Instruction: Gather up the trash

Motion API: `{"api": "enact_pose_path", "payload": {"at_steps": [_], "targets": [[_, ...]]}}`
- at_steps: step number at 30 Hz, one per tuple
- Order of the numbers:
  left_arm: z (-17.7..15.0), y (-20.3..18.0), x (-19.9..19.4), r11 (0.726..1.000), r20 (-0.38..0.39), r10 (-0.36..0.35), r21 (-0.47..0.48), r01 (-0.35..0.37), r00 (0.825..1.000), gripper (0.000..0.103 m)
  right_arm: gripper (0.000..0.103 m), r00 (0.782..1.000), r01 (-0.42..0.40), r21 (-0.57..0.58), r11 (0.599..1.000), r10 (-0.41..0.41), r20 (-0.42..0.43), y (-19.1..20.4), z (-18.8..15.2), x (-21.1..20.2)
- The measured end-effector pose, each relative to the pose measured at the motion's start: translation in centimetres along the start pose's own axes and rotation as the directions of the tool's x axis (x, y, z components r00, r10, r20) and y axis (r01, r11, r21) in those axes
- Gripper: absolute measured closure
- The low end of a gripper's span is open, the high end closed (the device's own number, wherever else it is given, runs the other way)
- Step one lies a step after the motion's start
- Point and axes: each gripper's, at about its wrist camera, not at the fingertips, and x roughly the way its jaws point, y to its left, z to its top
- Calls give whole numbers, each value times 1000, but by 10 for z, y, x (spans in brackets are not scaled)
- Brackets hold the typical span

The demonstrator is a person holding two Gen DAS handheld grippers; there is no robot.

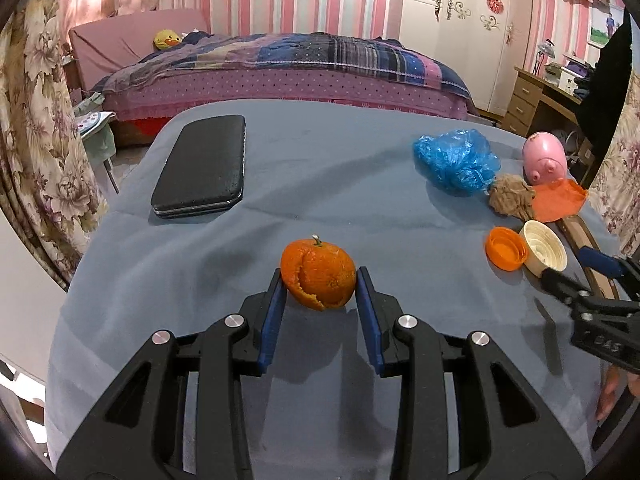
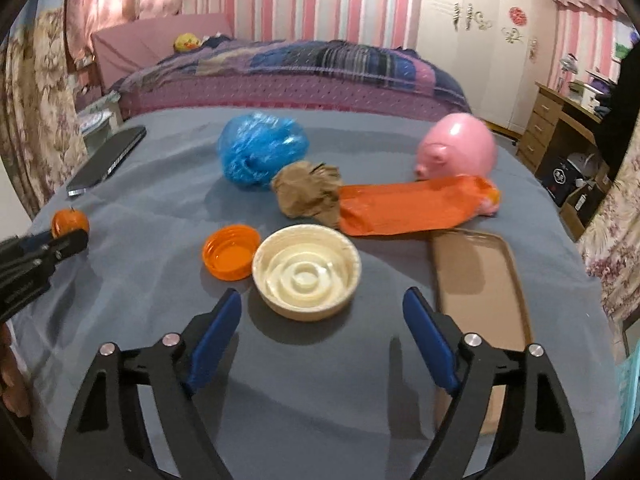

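Observation:
My left gripper (image 1: pixel 321 280) is shut on a hollow orange peel (image 1: pixel 318 274) with a stem, its blue pads pressing both sides just above the grey-blue cloth (image 1: pixel 340 184). In the right wrist view the peel (image 2: pixel 70 222) shows at the far left. My right gripper (image 2: pixel 322 296) stands open, low over the cloth. A round cream lid (image 2: pixel 306 276) lies just ahead of its fingertips, untouched. An orange cap (image 2: pixel 230 252) lies left of the lid. Behind them are crumpled brown paper (image 2: pixel 308 192), a blue plastic bag (image 2: pixel 262 150) and an orange wrapper (image 2: pixel 412 206).
A pink piggy bank (image 2: pixel 460 148) stands behind the wrapper. A flat brown tray (image 2: pixel 480 280) lies to the right of my right gripper. A black case (image 1: pixel 200 168) lies at the table's far left. Beyond the table are a bed and a wooden desk.

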Motion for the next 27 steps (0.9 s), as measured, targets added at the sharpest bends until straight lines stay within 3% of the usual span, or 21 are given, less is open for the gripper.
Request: {"api": "enact_pose_path", "payload": {"at_steps": [5, 9, 13, 27], "targets": [[0, 1, 1, 1000, -6, 7, -9, -7, 1000, 69, 44, 998, -45, 1, 999, 45, -49, 2, 7, 16], [-1, 1, -2, 1000, 5, 16, -21, -15, 1000, 69, 45, 995, -86, -3, 996, 85, -52, 4, 11, 20], [-1, 1, -5, 999, 7, 31, -26, -31, 999, 69, 45, 997, -69, -19, 997, 69, -38, -1, 7, 10], [2, -49, -41, 999, 38, -44, -2, 44, 998, 69, 46, 989, 28, 4, 1000, -29, 145, -63, -5, -88]]}}
